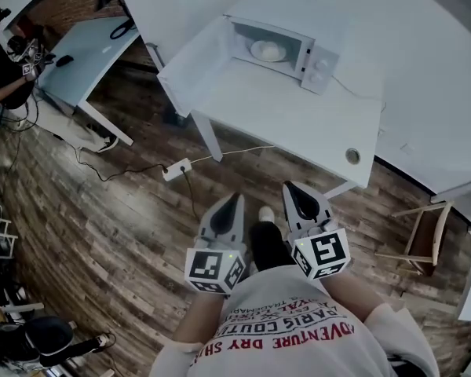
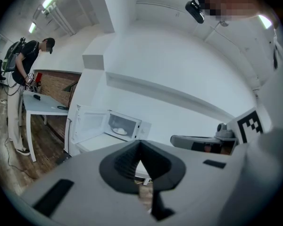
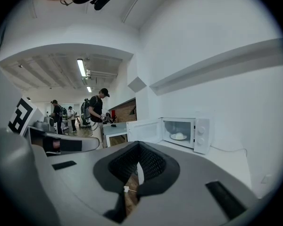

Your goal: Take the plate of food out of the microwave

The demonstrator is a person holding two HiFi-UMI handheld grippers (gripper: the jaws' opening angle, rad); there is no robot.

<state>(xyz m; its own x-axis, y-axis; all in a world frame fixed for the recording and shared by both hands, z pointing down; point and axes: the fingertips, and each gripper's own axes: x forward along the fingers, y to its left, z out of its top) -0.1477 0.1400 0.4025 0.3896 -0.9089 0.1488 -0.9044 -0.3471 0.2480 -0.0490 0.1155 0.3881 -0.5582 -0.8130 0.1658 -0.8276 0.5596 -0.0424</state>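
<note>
A white microwave point(image 1: 286, 47) stands at the back of a white table point(image 1: 298, 124), its door point(image 1: 200, 53) swung wide open to the left. Inside, a white plate of pale food point(image 1: 268, 50) rests on the turntable. The plate point(image 2: 119, 131) is small and far off in the left gripper view, and the plate point(image 3: 178, 136) also shows in the right gripper view. My left gripper point(image 1: 237, 198) and right gripper point(image 1: 289, 188) hang side by side over the wooden floor, well short of the table. Both are shut and hold nothing.
A power strip point(image 1: 177, 170) and its cable lie on the floor in front of the table. A wooden chair point(image 1: 424, 238) stands at the right. At the far left a person point(image 1: 0, 61) stands beside a second table point(image 1: 90, 49).
</note>
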